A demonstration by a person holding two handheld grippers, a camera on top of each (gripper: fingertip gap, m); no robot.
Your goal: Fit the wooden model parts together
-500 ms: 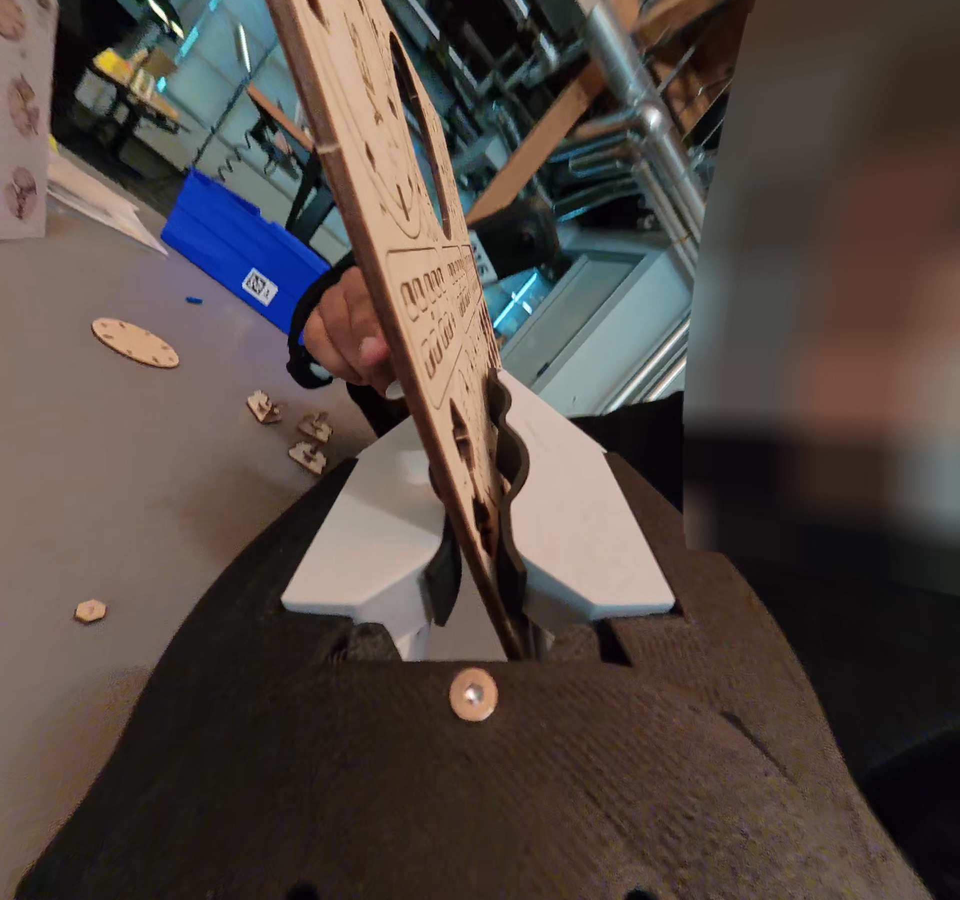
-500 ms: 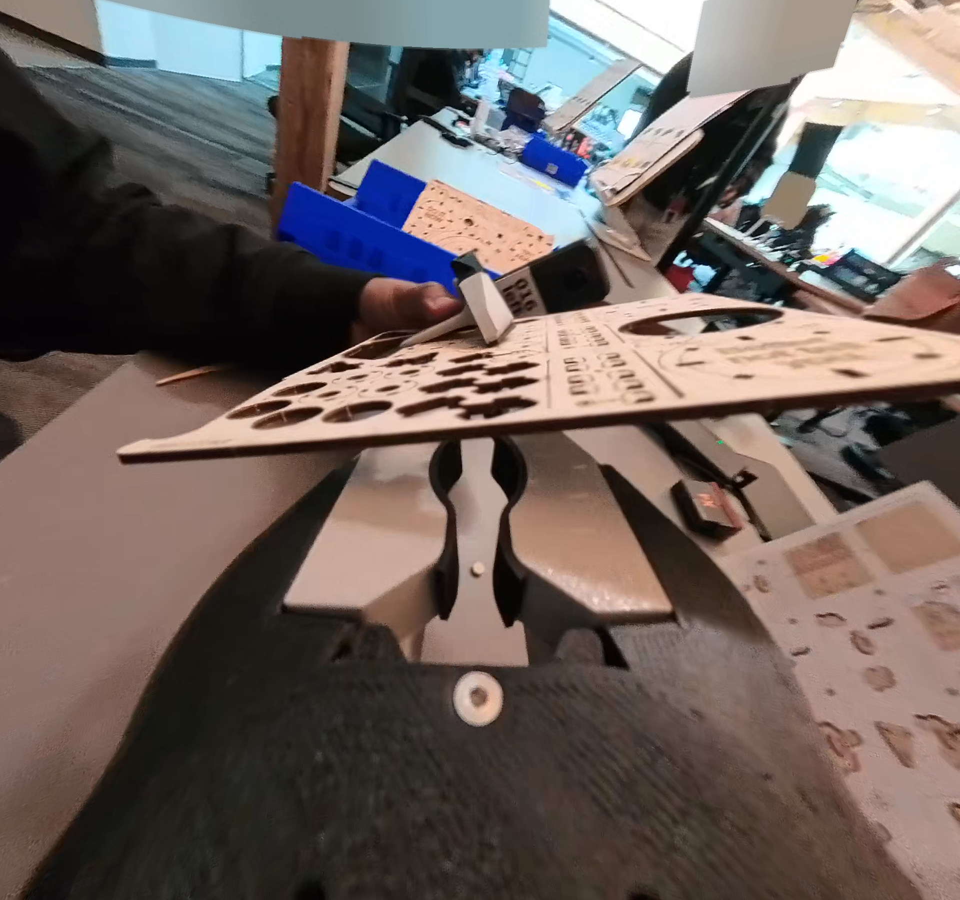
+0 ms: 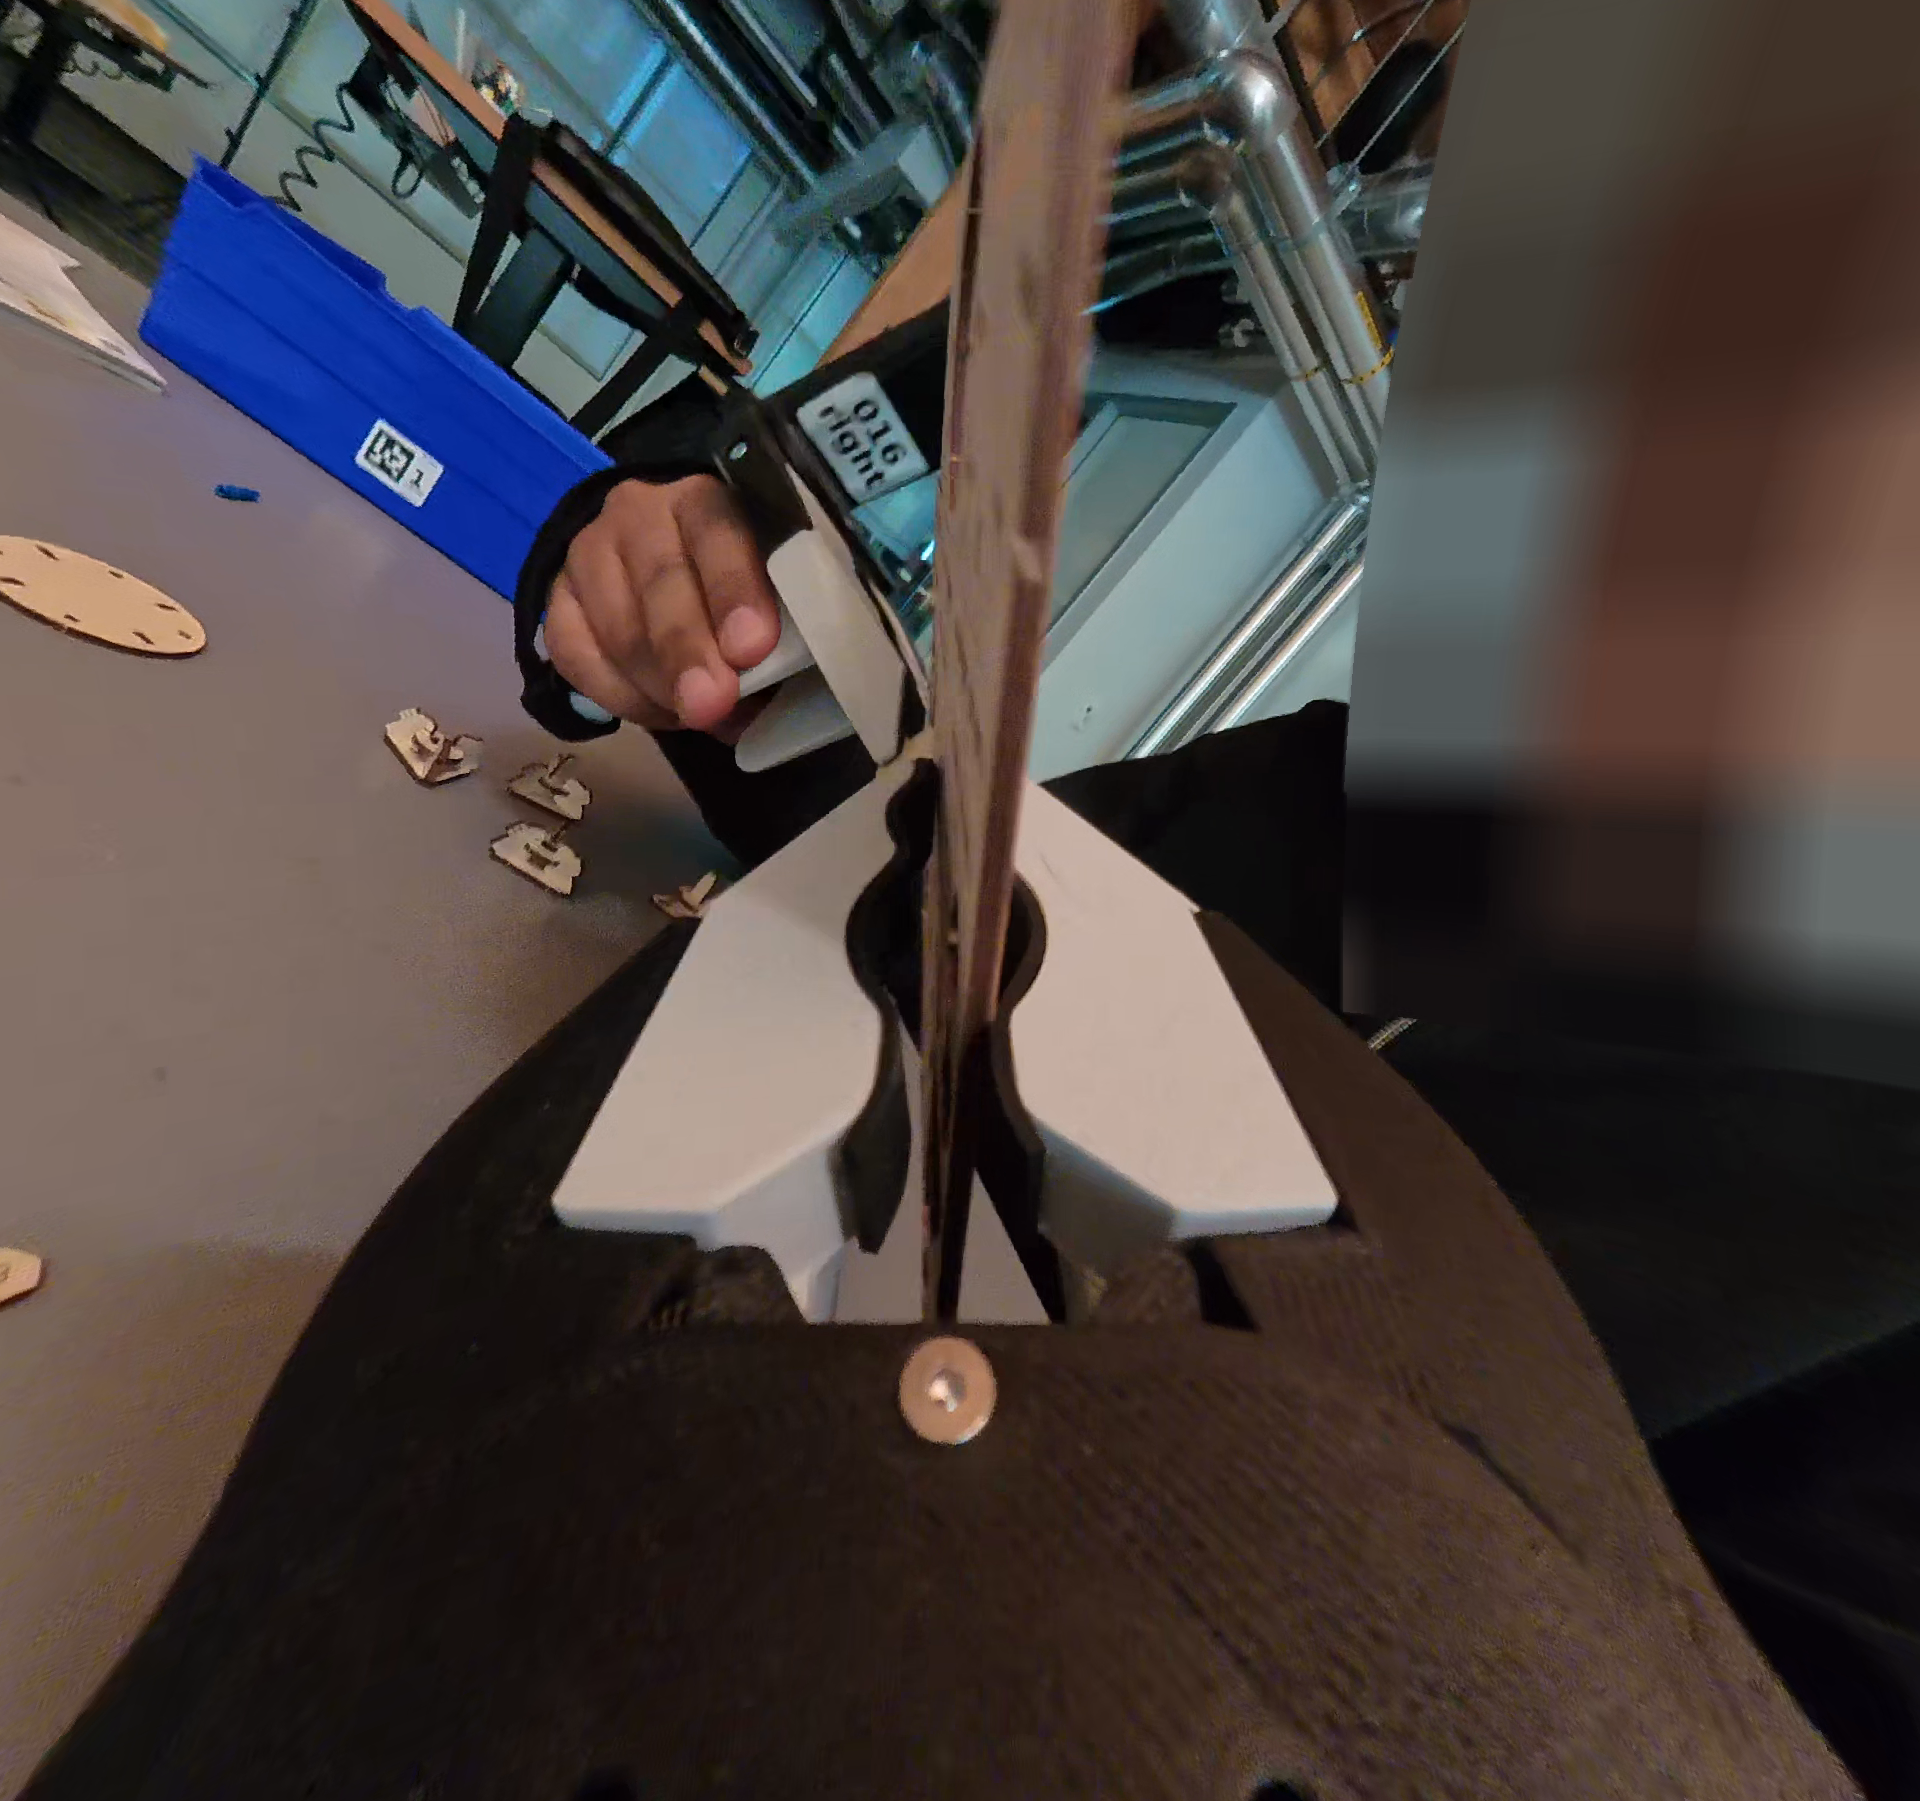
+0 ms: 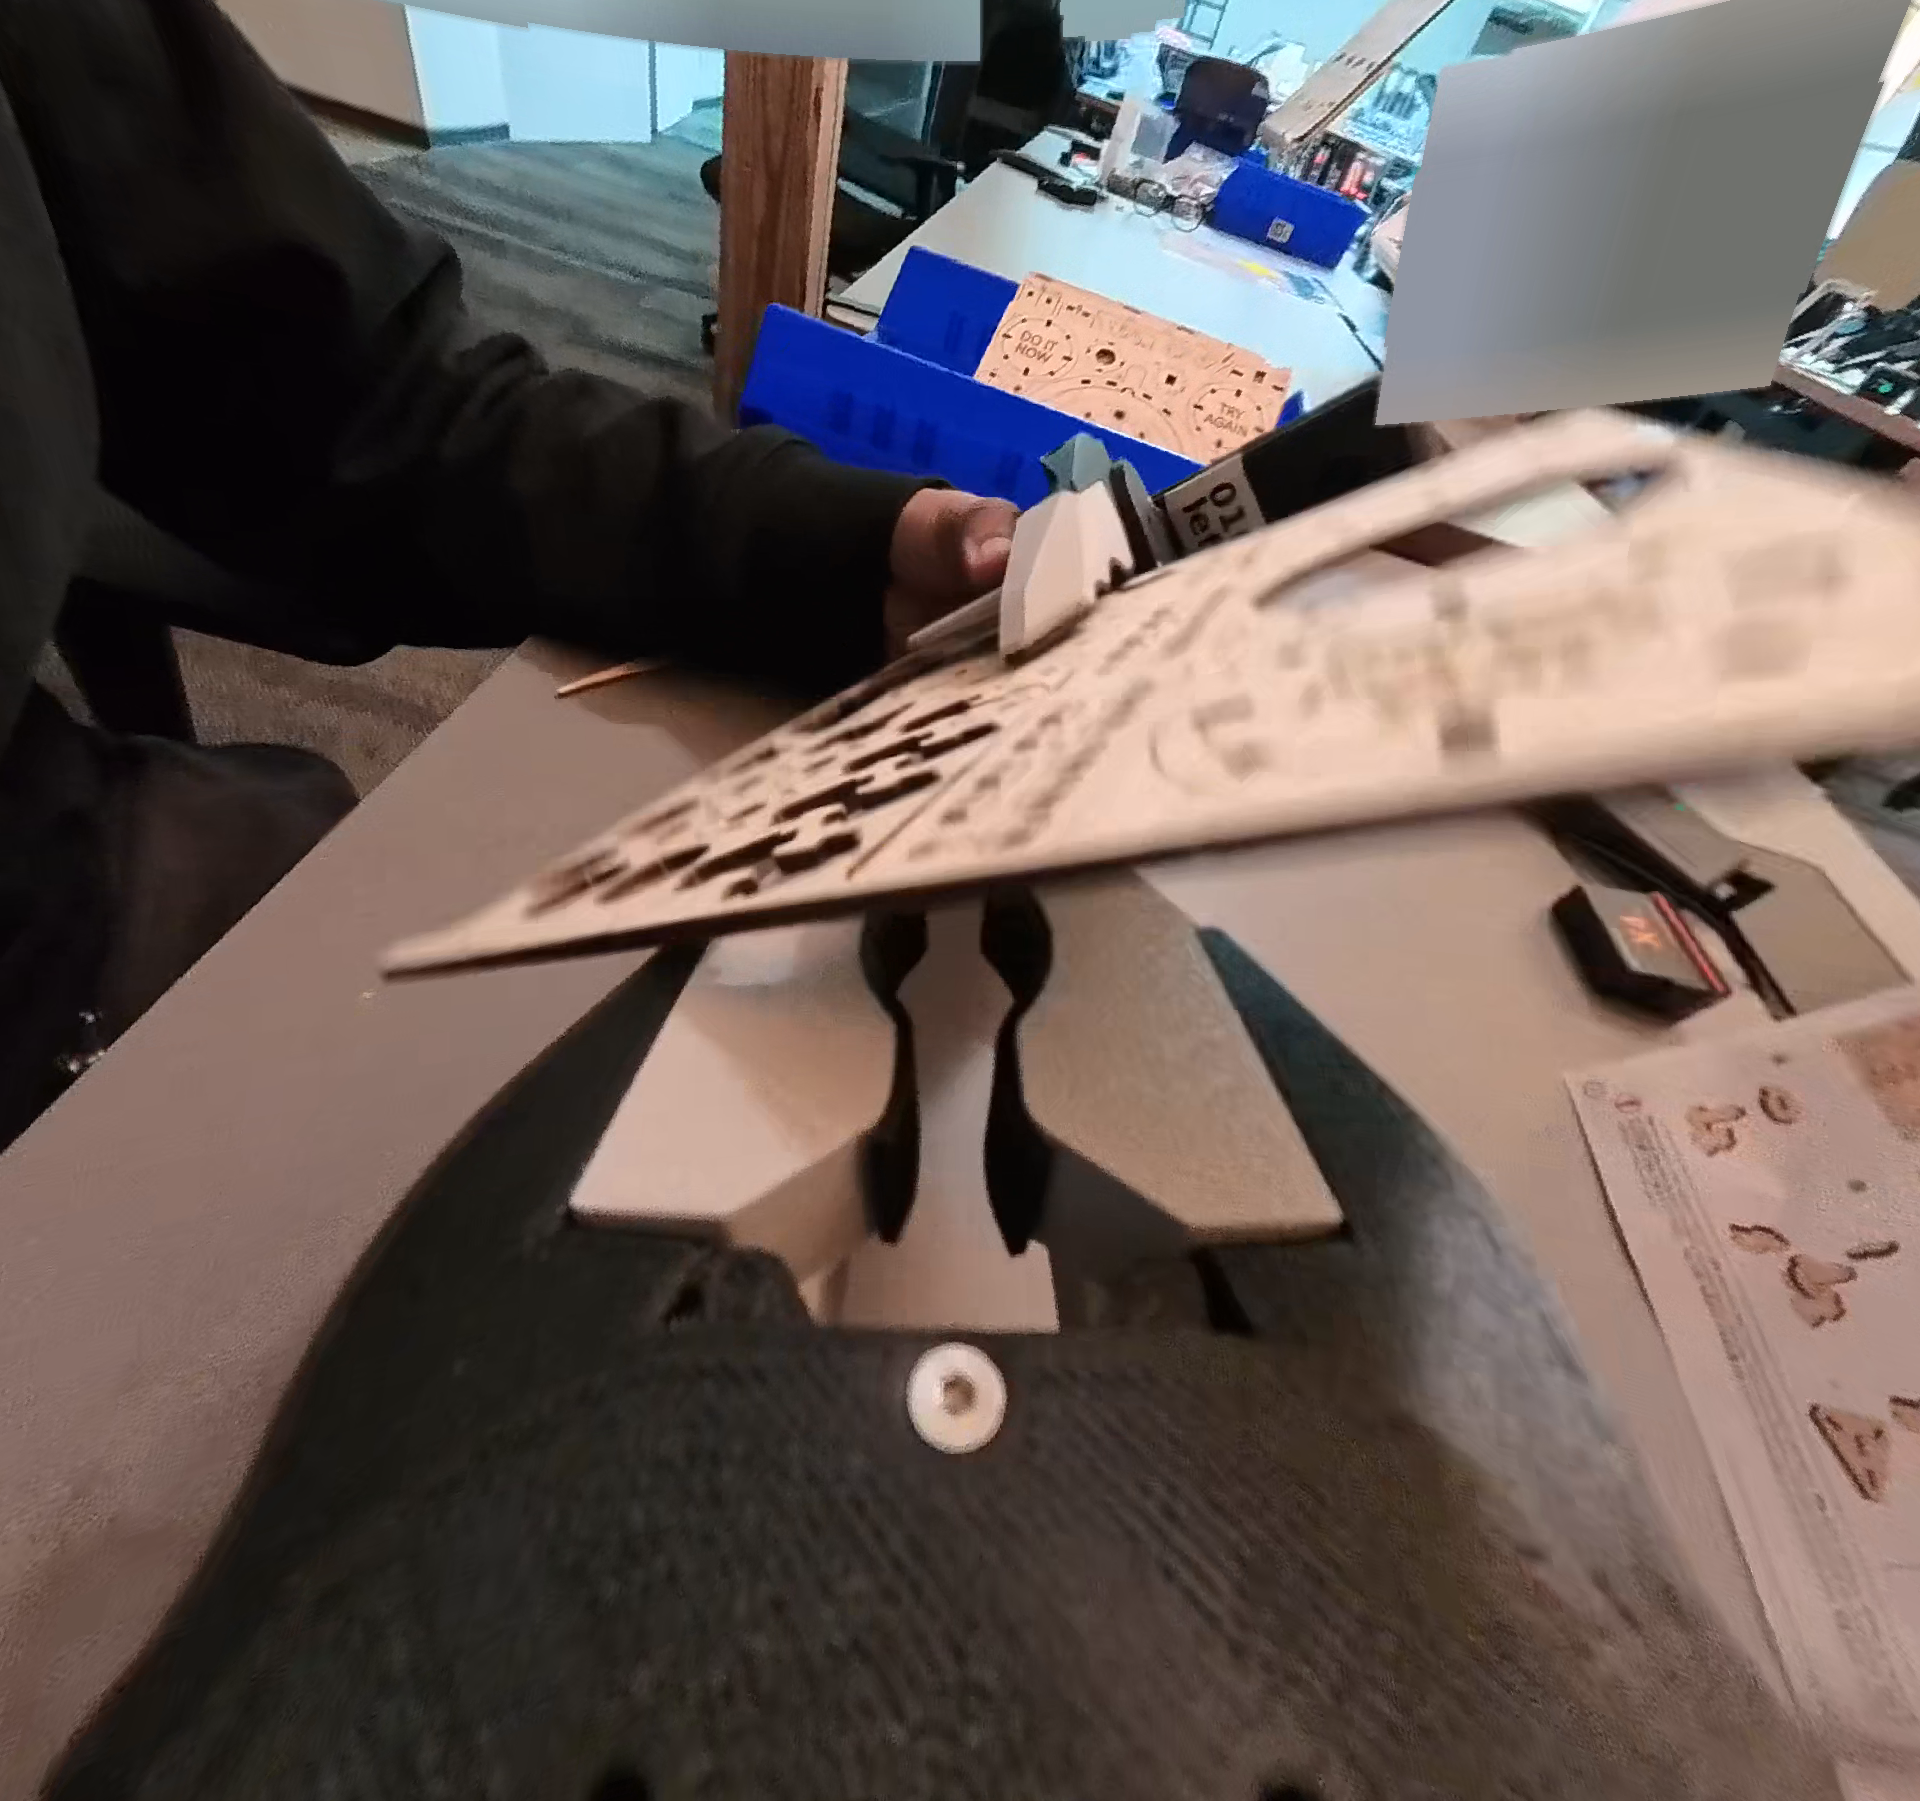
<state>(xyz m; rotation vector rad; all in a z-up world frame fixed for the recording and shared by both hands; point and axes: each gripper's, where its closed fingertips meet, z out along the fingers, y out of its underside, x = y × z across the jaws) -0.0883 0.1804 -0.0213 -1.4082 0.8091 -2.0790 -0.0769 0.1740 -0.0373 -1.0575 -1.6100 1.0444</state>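
My left gripper is shut on a thin laser-cut wooden board, which I see edge-on and standing upright between the pads. The right wrist view shows the same board, blurred, with several cut-out holes, and the left gripper clamped on its far edge. My right gripper sits under the board, which hides its fingertips. In the left wrist view the right gripper, held by a hand, has its fingertips drawn together against the board's left face.
On the grey table lie a round wooden disc, several small wooden pieces and a blue bin. The right wrist view shows a blue bin holding another wooden sheet, a black device and a printed sheet.
The board has swung from leaning left to edge-on in the left wrist view. The right gripper and hand have come closer to the board. The left grasp holds.
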